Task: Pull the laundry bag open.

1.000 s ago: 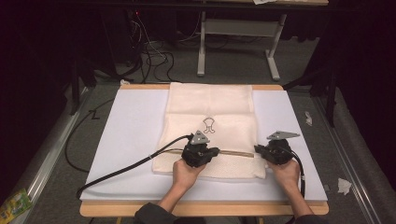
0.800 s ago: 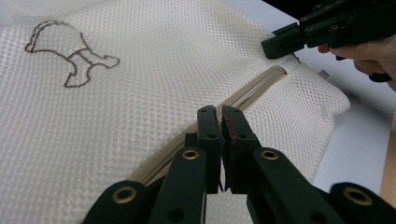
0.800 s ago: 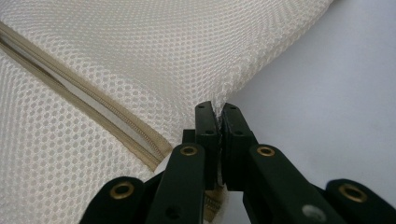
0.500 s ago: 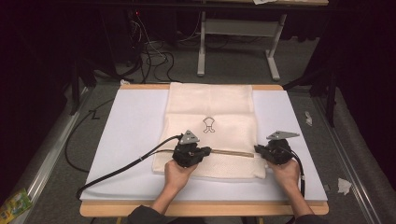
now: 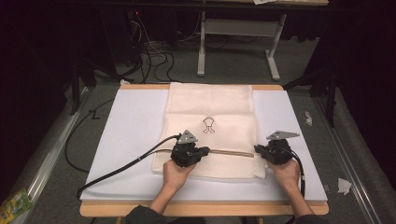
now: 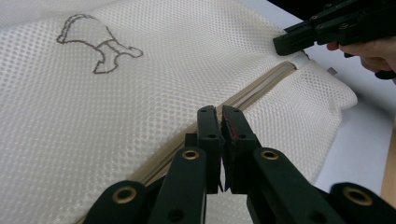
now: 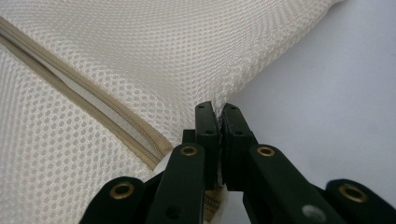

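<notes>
Left tool [image 5: 201,151] now further left along the zipper [image 5: 231,153], jaws together; right tool [image 7: 217,109] clamped on mesh bag [image 7: 154,56] edge.

Pretty dim overall in the high view, with light falling from above onto the white-topped wooden bench [image 5: 130,135] while the surroundings drop off into near black. Bit soft and grainy there too, fine detail lost. No harsh glare on the cream mesh fabric bag [image 5: 210,112], just even, flat brightness. Only faint shadows under the hands. Much crisper in both gripper views: mesh weave sharp near the black left tongs [image 6: 218,116] and black right tongs [image 7: 217,112], going softer toward the far edges. Near parts of the tongs slightly blurred, small dull highlights on the brass rivets.
</notes>
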The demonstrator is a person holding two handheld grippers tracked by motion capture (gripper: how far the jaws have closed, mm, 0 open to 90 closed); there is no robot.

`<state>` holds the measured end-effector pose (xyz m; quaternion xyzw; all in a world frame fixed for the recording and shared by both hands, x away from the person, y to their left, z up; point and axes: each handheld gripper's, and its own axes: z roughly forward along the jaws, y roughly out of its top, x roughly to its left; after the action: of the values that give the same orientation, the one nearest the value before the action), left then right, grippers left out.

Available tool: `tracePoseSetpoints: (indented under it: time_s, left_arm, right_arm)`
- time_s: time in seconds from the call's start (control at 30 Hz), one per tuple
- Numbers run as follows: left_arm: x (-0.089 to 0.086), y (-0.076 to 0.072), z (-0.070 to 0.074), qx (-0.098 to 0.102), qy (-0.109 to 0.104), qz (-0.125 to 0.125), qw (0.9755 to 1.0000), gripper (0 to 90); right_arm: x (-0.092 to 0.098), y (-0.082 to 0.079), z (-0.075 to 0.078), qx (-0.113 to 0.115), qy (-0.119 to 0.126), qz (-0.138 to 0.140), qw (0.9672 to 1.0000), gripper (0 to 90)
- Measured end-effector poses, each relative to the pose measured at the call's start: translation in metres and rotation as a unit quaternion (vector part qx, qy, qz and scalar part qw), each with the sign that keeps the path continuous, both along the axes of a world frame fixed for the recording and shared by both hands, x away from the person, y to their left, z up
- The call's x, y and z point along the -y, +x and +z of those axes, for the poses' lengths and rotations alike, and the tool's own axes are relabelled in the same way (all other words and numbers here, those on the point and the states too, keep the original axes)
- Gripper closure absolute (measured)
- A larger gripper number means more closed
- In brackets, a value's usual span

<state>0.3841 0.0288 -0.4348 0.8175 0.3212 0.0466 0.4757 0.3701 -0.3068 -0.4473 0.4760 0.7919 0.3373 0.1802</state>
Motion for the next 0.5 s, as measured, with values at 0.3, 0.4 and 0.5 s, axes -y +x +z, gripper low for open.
tracePoseSetpoints:
  time_s: [0.3,0.4,0.5]
  left_arm:
    - [-0.009,0.0,0.002,0.0,0.001,0.003,1.0,86.7]
    - [-0.012,0.0,0.003,0.003,0.001,0.007,1.0,86.7]
    - [-0.014,-0.001,0.004,0.007,0.002,0.007,0.9999,86.8]
  right_arm:
    - [0.0,0.0,0.0,-0.001,0.0,0.002,1.0,88.3]
    - [0.001,0.001,0.0,0.0,-0.002,0.005,1.0,88.3]
    - [0.0,0.001,0.0,0.0,-0.001,0.004,1.0,88.3]
